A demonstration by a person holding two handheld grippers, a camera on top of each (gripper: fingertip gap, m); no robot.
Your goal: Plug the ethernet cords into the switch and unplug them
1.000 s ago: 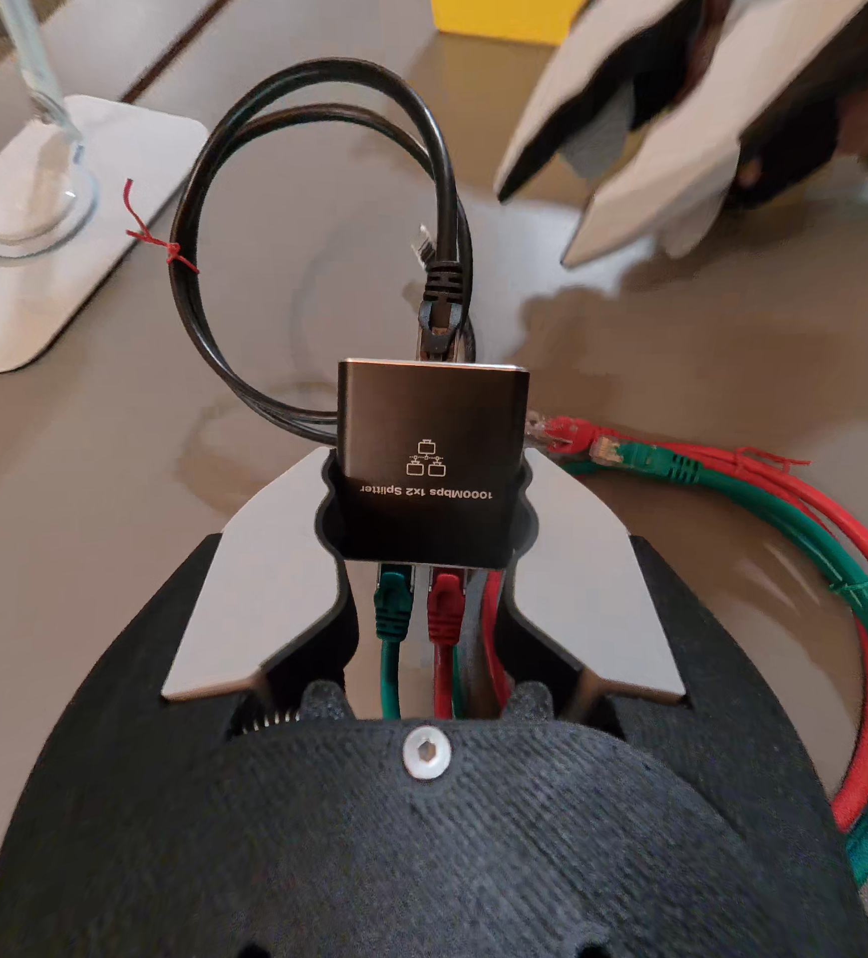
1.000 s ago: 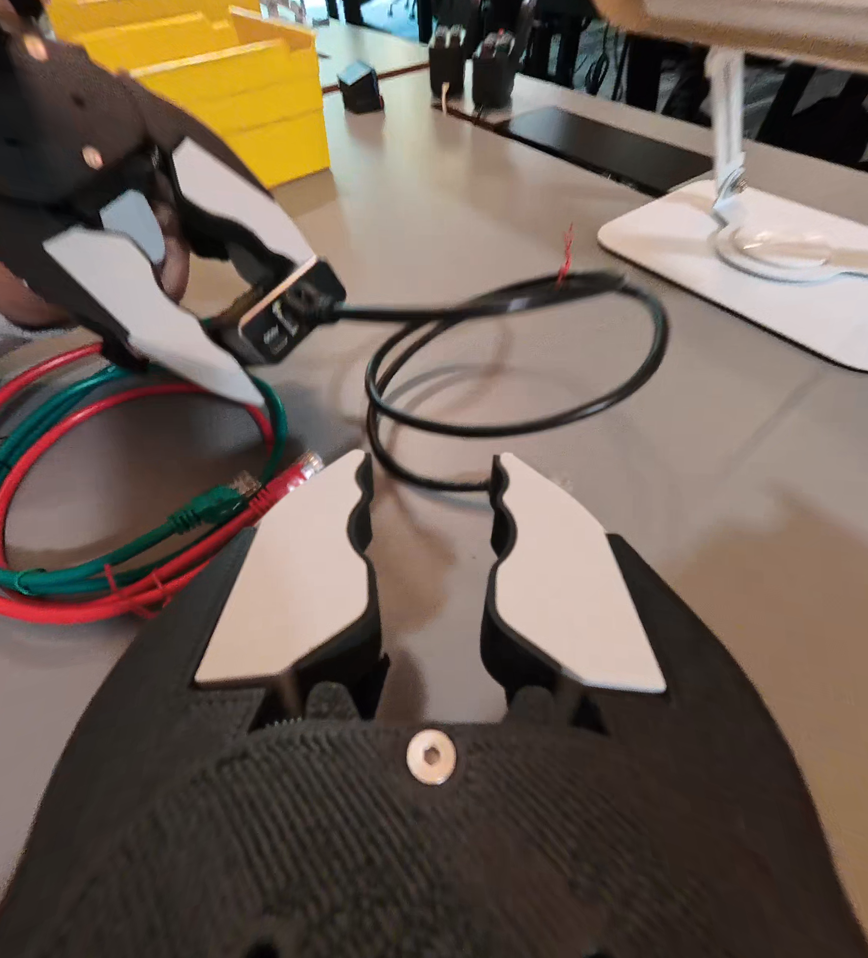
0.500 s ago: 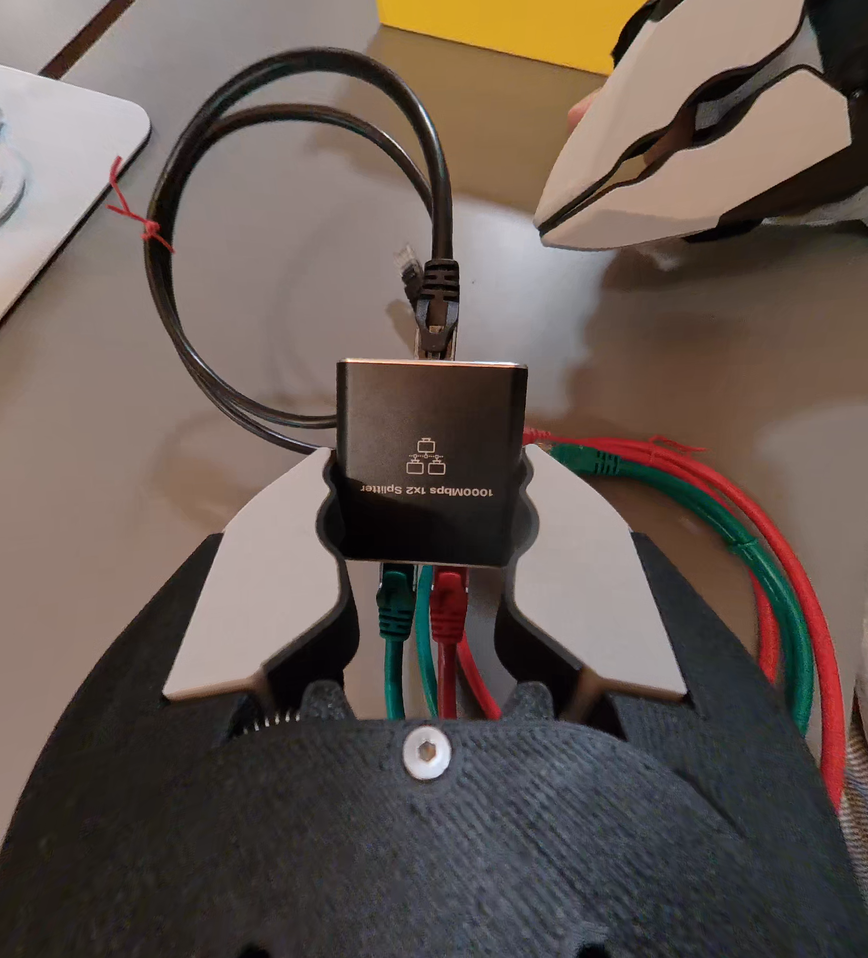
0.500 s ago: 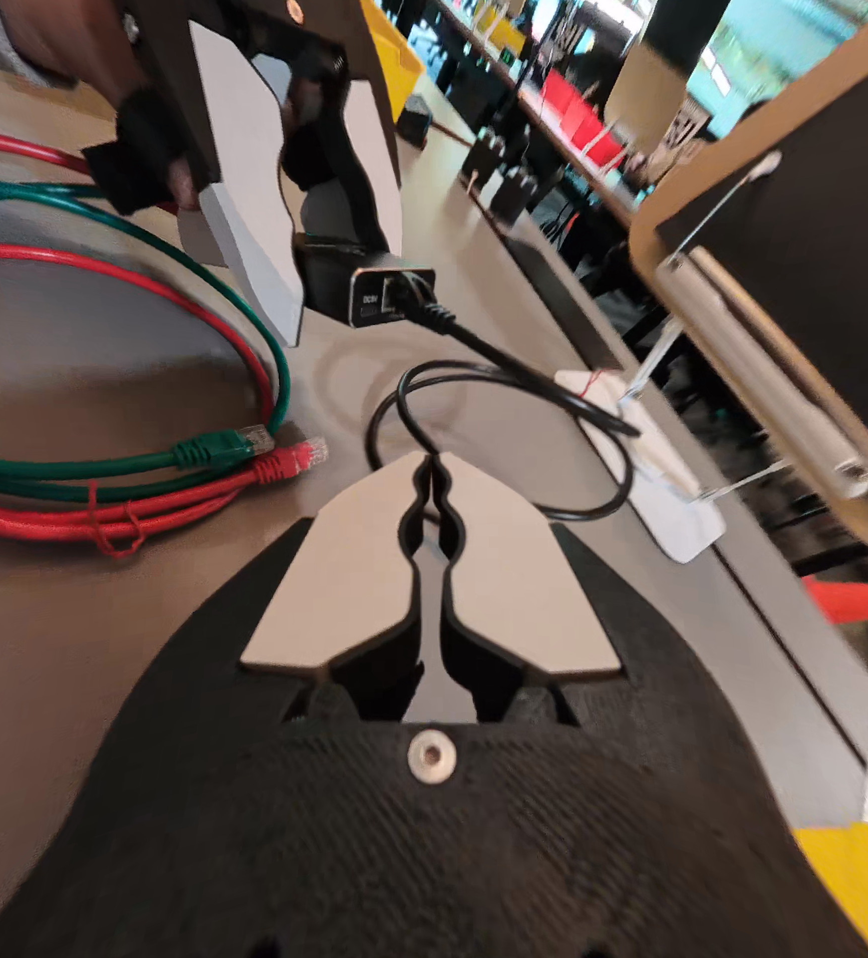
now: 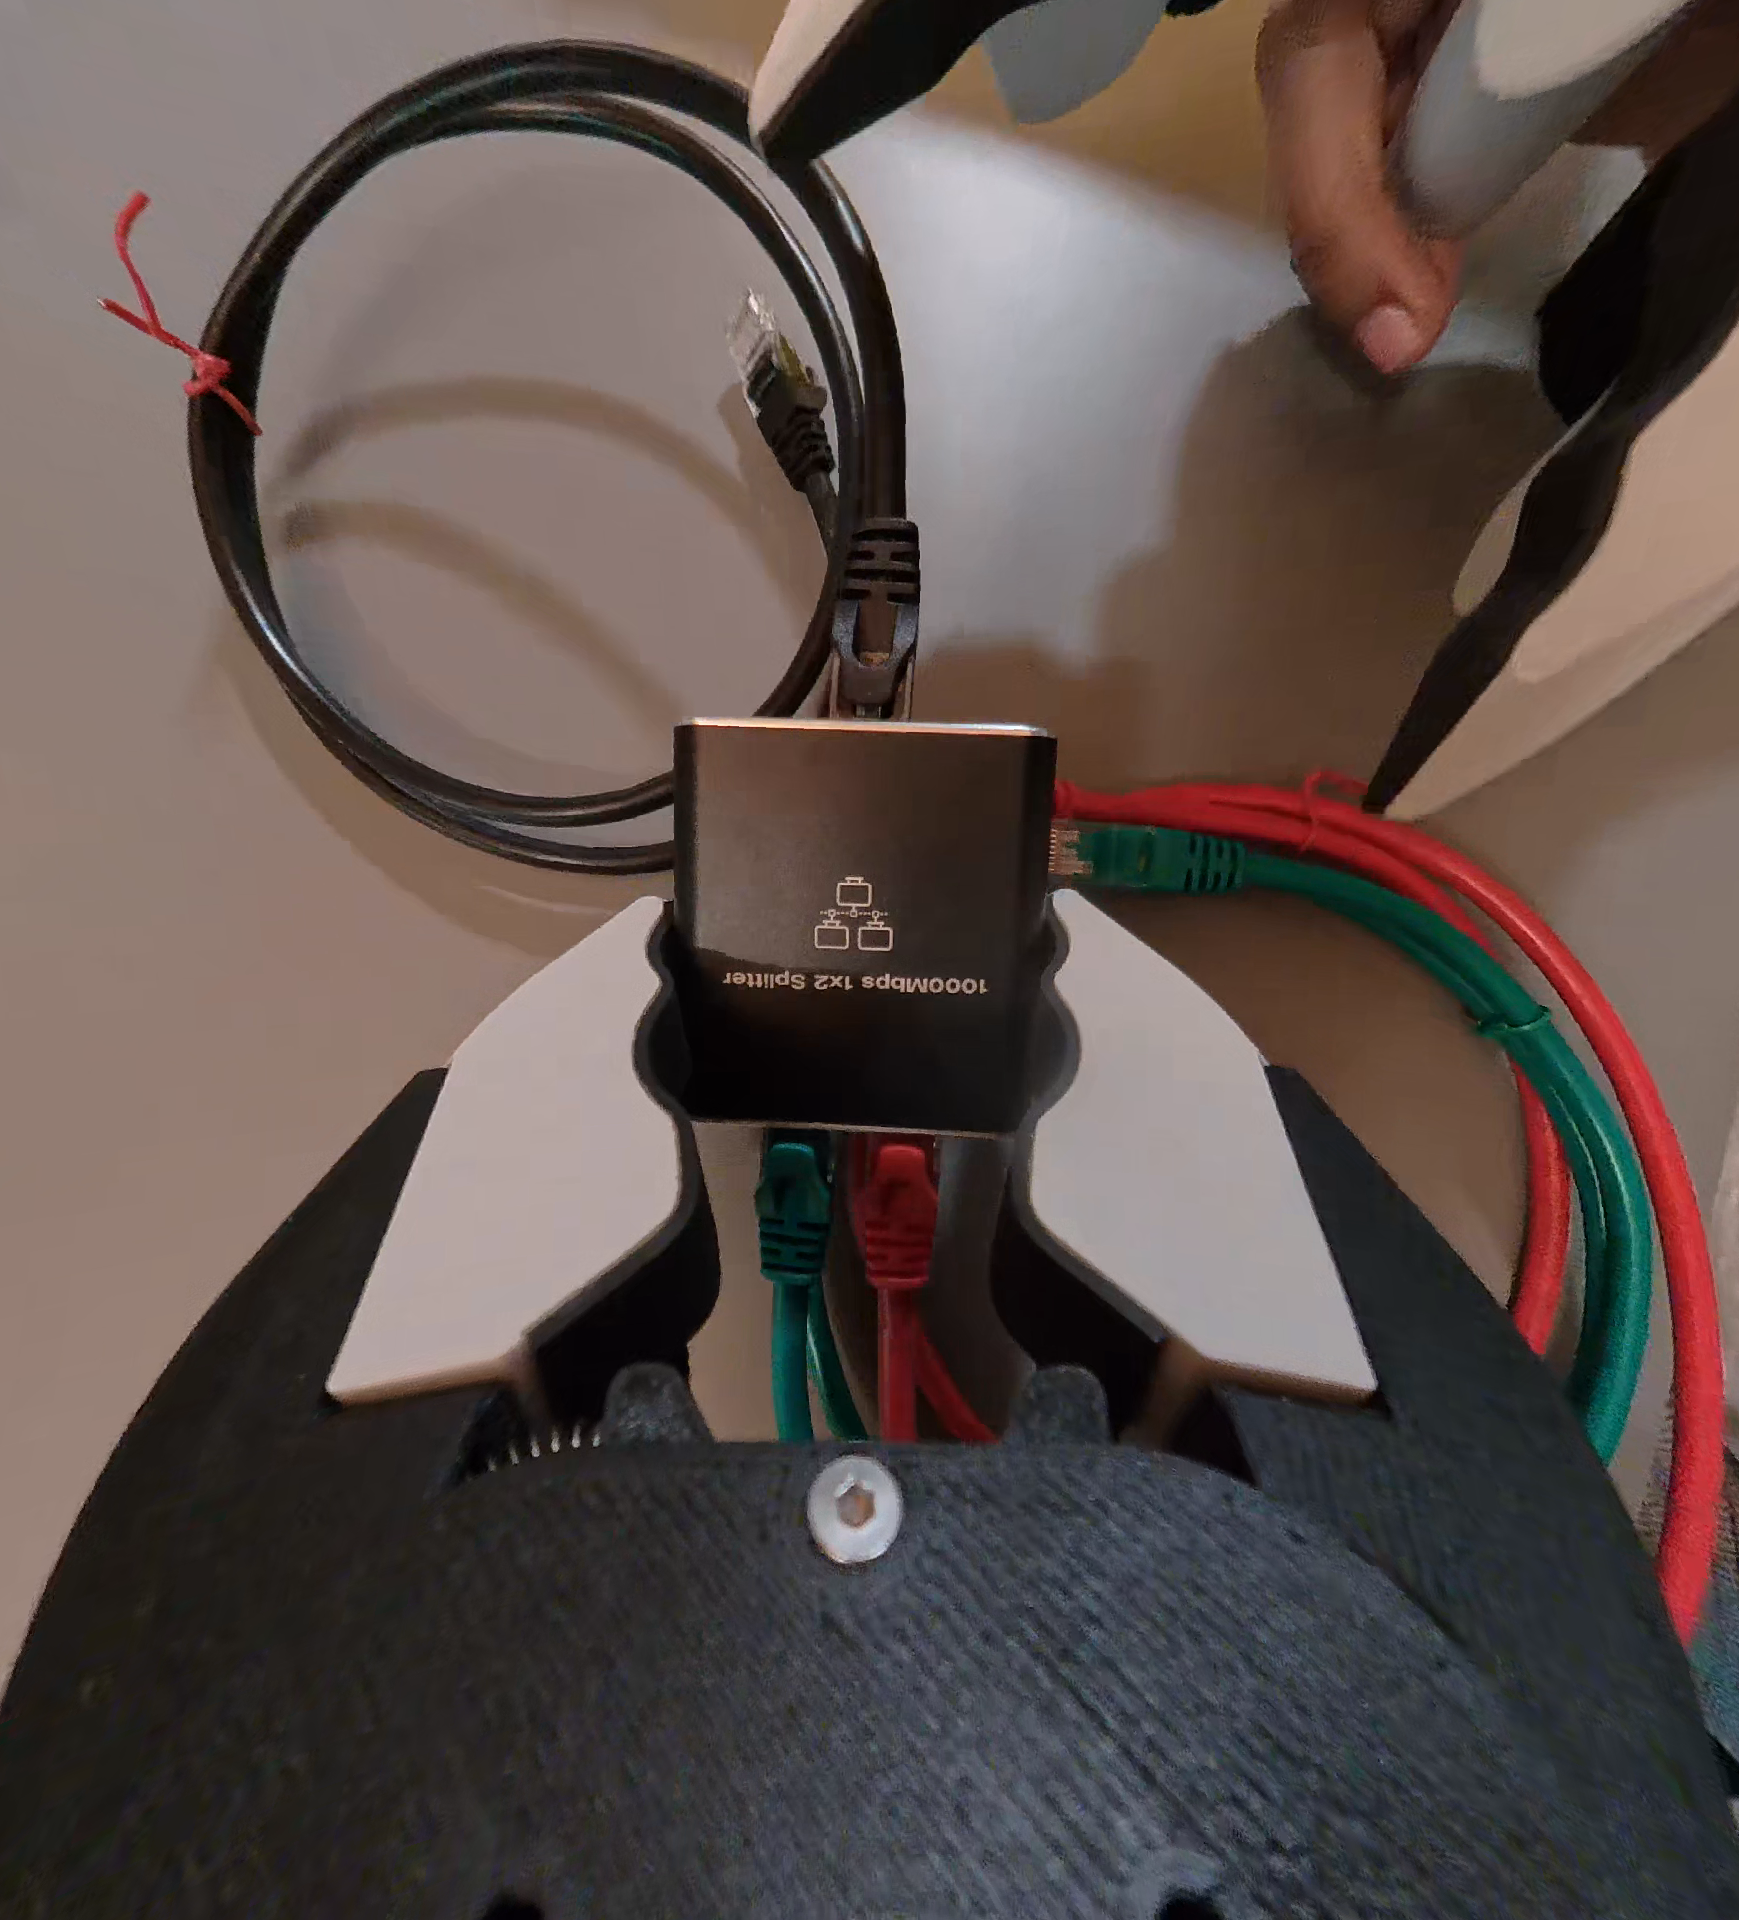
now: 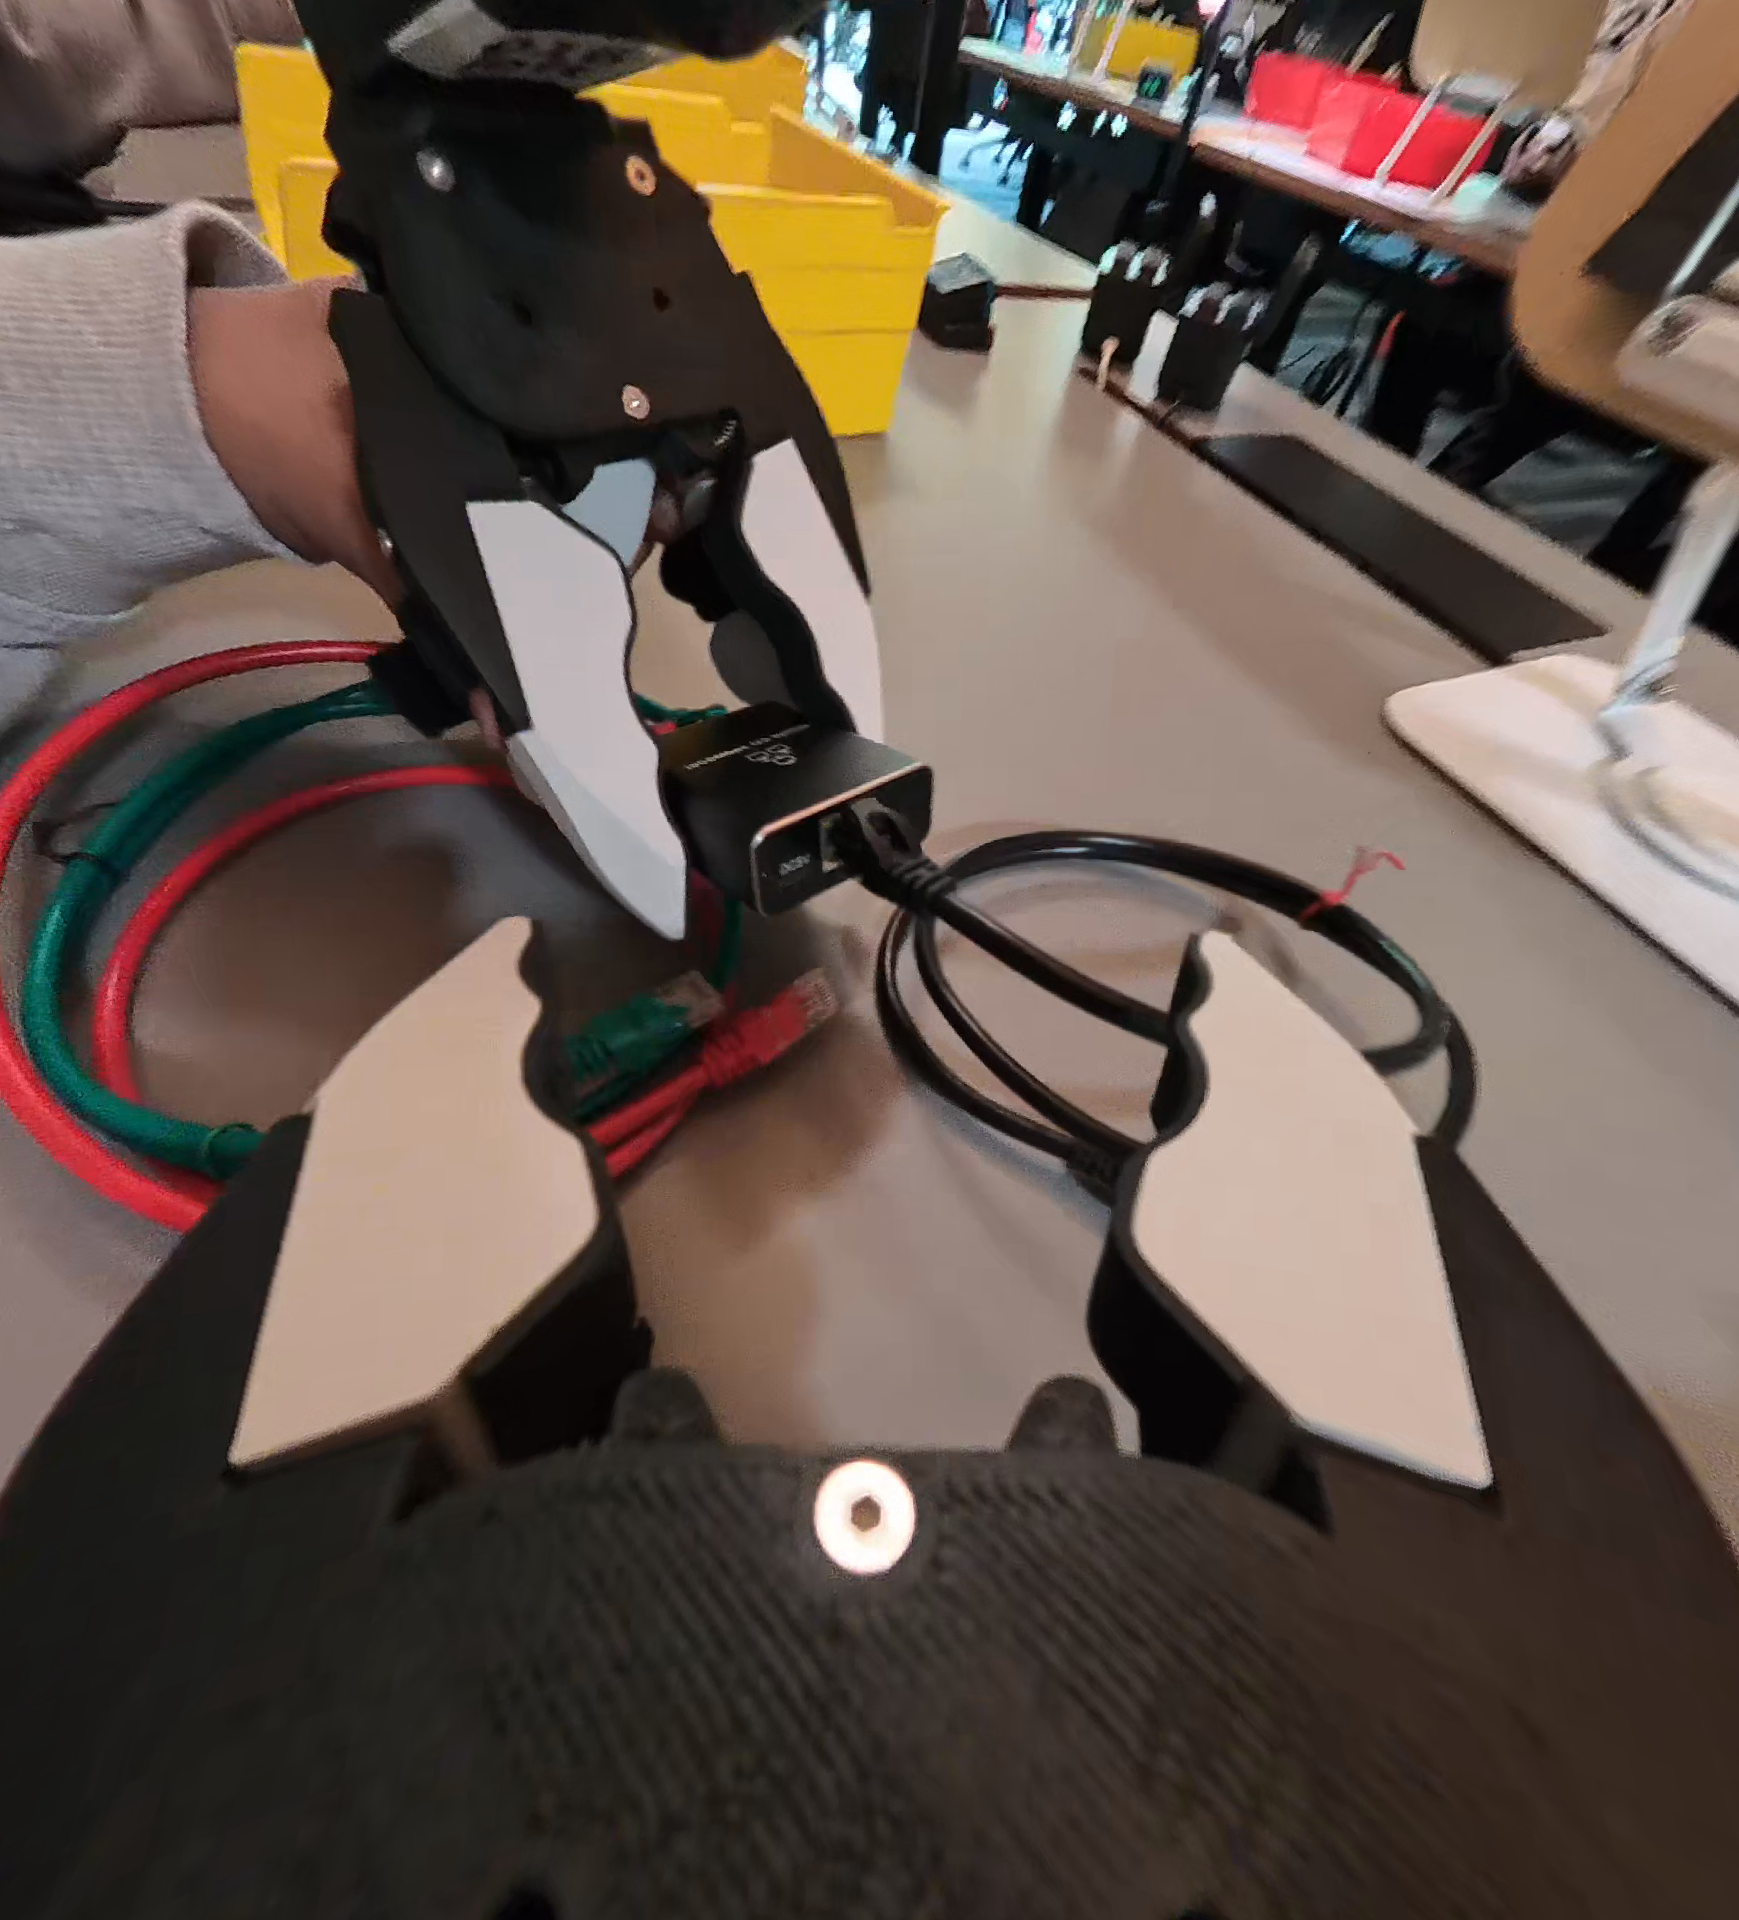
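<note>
My left gripper is shut on the black switch and holds it just above the table. A green plug and a red plug sit in its near ports. A black cord's plug sits in the far port, and that cord's other end lies free. My right gripper is open and empty, low over the table just in front of the switch and the black plug. The free green end and free red end lie by its left finger.
Coiled red and green cords lie left of the switch, and a black coil lies to its right. Yellow bins stand behind. A white stand base is at the right. A sleeved arm holds the left gripper.
My right gripper was shut half a second ago and is now wide open, turned back to face the switch's black-cord port. My left gripper keeps its hold on the switch.
</note>
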